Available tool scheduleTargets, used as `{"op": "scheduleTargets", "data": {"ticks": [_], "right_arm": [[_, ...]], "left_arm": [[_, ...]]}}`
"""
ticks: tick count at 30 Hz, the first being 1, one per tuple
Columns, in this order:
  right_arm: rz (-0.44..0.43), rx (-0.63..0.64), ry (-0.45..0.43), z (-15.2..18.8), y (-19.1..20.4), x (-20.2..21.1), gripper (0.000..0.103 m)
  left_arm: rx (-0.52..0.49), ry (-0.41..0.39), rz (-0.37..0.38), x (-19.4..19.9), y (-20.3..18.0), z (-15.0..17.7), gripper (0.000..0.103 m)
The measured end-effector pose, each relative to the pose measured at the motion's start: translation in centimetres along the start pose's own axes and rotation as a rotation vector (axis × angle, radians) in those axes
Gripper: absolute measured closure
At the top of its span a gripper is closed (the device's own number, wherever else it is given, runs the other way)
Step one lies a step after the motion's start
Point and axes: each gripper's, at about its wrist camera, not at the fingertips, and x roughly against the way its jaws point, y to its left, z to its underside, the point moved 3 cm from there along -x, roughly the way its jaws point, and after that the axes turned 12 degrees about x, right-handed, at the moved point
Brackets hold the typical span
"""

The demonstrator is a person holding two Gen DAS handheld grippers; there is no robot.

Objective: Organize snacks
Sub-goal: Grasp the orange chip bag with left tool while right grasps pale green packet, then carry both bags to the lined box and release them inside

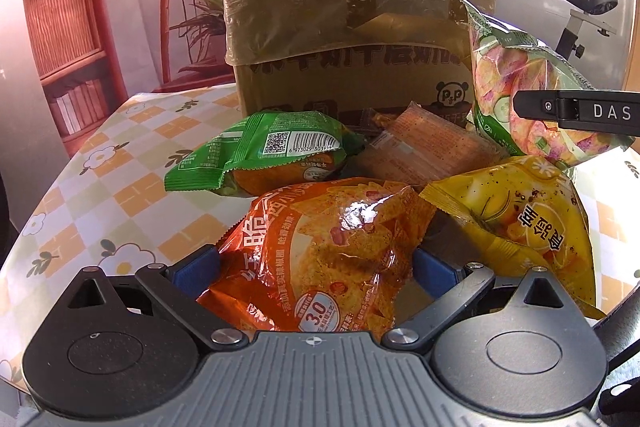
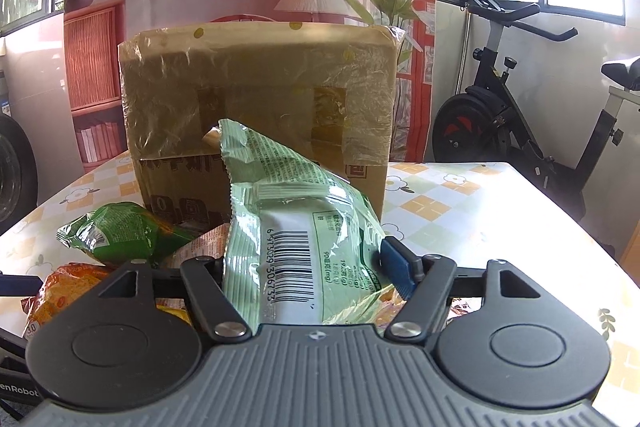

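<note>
My left gripper [image 1: 314,273] is shut on an orange snack bag [image 1: 320,251] at the near edge of the snack pile. My right gripper [image 2: 308,267] is shut on a pale green snack bag [image 2: 288,227] and holds it lifted above the pile; the same bag [image 1: 532,87] shows at the right of the left wrist view, with the right gripper's arm [image 1: 576,111] across it. A dark green bag [image 1: 272,151], a yellow bag [image 1: 520,223] and a flat orange packet [image 1: 424,151] lie in the pile. A taped cardboard box [image 1: 352,27] stands behind them.
The table has a checked flower-print cloth [image 1: 108,183], bare on the left and on the right [image 2: 480,223]. An exercise bike [image 2: 516,115] stands beyond the table's right side. A printed backdrop hangs behind the box.
</note>
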Motion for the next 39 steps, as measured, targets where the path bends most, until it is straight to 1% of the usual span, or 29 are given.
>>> {"op": "scheduleTargets", "data": {"ticks": [2,4,6,8,10,11,13,14,16,18,22,28,35,39], "right_arm": [[0.003,0.002,0.002,0.0,0.1,-0.1,0.032],[0.004,0.003,0.002,-0.1,0.2,-0.2,0.032],[0.007,0.009,0.001,0.0,0.2,-0.2,0.031],[0.007,0.017,0.001,0.0,0.3,-0.3,0.031],[0.002,0.019,-0.001,0.0,0.3,-0.3,0.031],[0.001,0.019,-0.002,0.0,0.2,-0.3,0.031],[0.001,0.016,-0.007,-0.1,0.2,-0.2,0.035],[0.000,0.012,-0.010,-0.1,0.1,-0.1,0.037],[-0.004,0.003,-0.020,-0.2,-0.2,0.2,0.040],[-0.002,-0.010,-0.036,-0.5,-0.5,0.6,0.043],[0.015,-0.045,-0.086,-1.2,-1.6,1.6,0.047],[0.016,-0.078,-0.145,-2.4,-2.6,3.1,0.047],[0.010,-0.091,-0.198,-4.2,-3.3,4.4,0.047],[0.014,-0.098,-0.223,-5.4,-3.8,4.9,0.047]], "left_arm": [[-0.003,0.005,-0.004,-0.2,0.0,0.1,0.000],[0.008,0.035,-0.020,-0.8,0.3,0.2,0.000],[0.048,0.075,-0.043,-1.5,1.2,0.4,0.001],[0.107,0.076,-0.021,-1.6,2.2,0.4,0.003],[0.129,0.055,-0.007,-1.3,2.5,0.2,0.013],[0.131,0.037,-0.008,-1.1,2.6,0.1,0.016],[0.128,0.013,0.003,-0.7,2.6,0.0,0.026],[0.128,-0.005,0.016,-0.3,2.6,0.0,0.028],[0.128,-0.032,0.035,0.2,2.6,-0.2,0.036],[0.131,-0.059,0.055,0.7,2.5,-0.4,0.039],[0.135,-0.117,0.088,1.7,2.1,-0.9,0.040],[0.124,-0.192,0.115,3.4,1.3,-1.9,0.040],[0.121,-0.265,0.148,5.6,1.0,-4.2,0.040],[0.137,-0.292,0.168,6.6,1.2,-6.0,0.040]]}}
